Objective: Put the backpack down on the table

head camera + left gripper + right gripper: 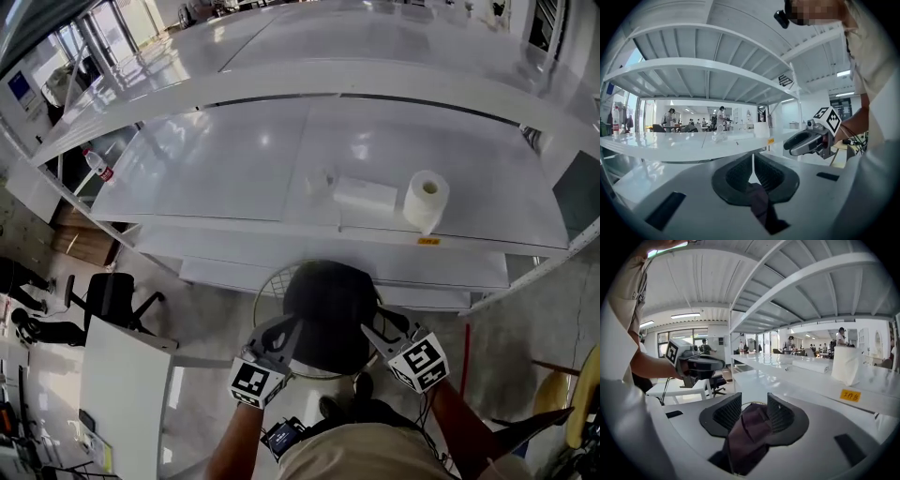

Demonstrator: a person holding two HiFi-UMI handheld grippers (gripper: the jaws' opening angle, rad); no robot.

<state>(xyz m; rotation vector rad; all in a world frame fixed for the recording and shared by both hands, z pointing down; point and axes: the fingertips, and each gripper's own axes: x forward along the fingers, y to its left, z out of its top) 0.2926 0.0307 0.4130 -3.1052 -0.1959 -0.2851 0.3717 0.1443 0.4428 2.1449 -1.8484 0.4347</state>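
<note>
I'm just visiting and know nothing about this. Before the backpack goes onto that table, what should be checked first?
1. Left gripper grip: ok. Its jaws are shut on the left strap.
2. Right gripper grip: not ok. Its jaws stand apart and the right strap lies loose between them.
3. Free spot on the table: ok. There is bare surface left of the box and the roll.
4. Backpack over the table: not ok. It hangs short of the near edge.
5. Room under the shelf for the backpack: cannot tell.
</note>
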